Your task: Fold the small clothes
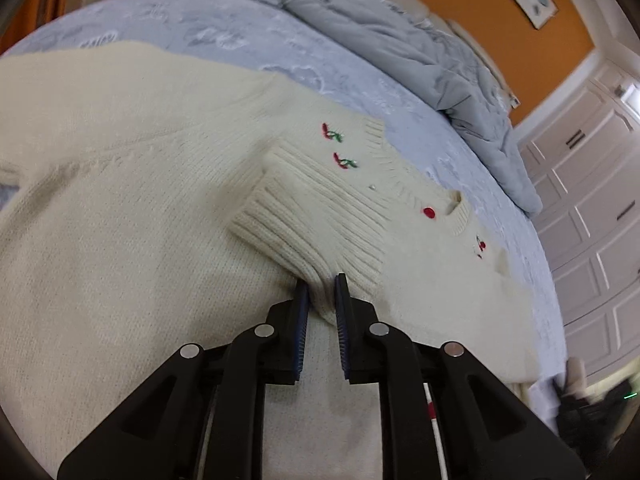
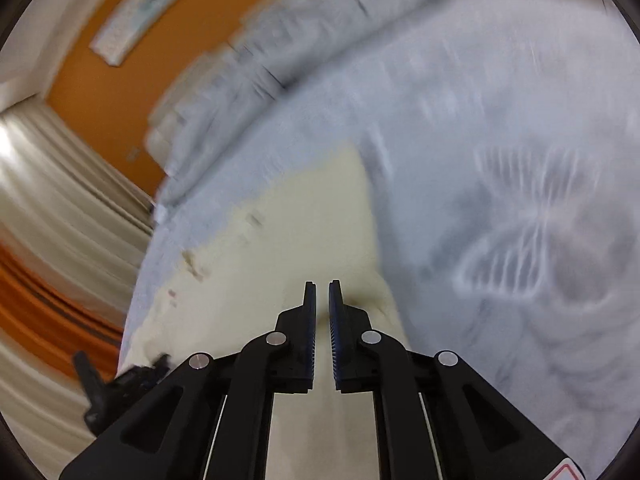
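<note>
A pale blue patterned bedspread (image 1: 248, 36) covers the bed and fills most of both views, with a crumpled grey-blue duvet (image 1: 404, 52) heaped along its far edge from about twelve to three o'clock in the left wrist view, under an orange wall (image 1: 472, 4) and beside white panelled doors (image 1: 592, 184) at three o'clock. On the bedspread lies the cream knitted sweater (image 1: 120, 184), spread flat across the left wrist view from nine o'clock through the centre to about four o'clock; in the blurred right wrist view the same cream fabric (image 2: 280, 240) runs from centre down to six o'clock. A ribbed sleeve cuff (image 1: 316, 216) is folded in over the sweater's body at the centre, carrying two small red-and-green embroidered cherries (image 1: 338, 148), with a red button (image 1: 429, 212) just past it toward three o'clock. The left gripper (image 1: 322, 290) is clenched on the near edge of that cuff, with knit bunched between its jaws. The right gripper (image 2: 322, 290) hovers over the sweater with its jaws nearly together, a slim gap between them and no fabric visible in it.
</note>
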`<state>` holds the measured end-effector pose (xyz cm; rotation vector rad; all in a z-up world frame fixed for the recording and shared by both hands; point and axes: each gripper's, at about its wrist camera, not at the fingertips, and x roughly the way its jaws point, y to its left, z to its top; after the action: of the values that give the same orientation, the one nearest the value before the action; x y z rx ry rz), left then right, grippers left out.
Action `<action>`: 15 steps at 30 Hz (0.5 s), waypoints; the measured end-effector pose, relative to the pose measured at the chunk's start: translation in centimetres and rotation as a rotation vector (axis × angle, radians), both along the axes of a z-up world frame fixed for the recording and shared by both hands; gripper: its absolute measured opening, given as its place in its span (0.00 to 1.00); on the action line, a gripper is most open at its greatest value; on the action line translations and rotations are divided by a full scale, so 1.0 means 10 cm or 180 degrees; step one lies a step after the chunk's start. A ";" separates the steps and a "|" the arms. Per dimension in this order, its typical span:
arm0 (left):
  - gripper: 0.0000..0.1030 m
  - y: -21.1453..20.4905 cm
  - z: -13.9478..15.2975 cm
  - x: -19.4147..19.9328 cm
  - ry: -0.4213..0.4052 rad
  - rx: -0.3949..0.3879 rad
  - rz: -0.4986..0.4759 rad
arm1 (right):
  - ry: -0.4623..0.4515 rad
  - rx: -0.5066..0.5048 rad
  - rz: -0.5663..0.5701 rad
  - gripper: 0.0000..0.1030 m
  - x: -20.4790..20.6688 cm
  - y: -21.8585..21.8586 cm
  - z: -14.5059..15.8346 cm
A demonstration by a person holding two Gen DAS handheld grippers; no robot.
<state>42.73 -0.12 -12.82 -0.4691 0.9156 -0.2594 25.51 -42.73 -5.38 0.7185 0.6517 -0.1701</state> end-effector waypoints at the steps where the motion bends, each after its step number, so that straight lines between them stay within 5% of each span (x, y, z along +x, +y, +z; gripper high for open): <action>1: 0.15 -0.01 -0.01 0.00 -0.0040 0.0004 0.0005 | -0.0050 -0.0132 0.0044 0.07 0.01 0.06 0.10; 4: 0.15 0.01 -0.03 -0.02 -0.0107 -0.0029 0.0042 | 0.0137 -0.0594 0.0397 0.07 0.38 0.34 0.14; 7: 0.15 0.03 -0.04 -0.02 -0.0135 -0.0060 0.0040 | 0.0835 -0.0749 0.0451 0.00 0.85 0.36 -0.46; 12: 0.15 0.12 -0.10 -0.12 -0.0190 -0.0210 0.0053 | 0.0441 -0.0837 0.0316 0.03 0.70 0.53 -0.11; 15: 0.15 0.14 -0.11 -0.12 -0.0198 -0.0281 0.0063 | 0.0851 -0.1163 0.0349 0.00 0.58 0.55 -0.51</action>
<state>41.48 1.27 -13.91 -0.5486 0.8407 -0.2957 31.35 -37.21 -10.48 0.3085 0.8850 -0.2787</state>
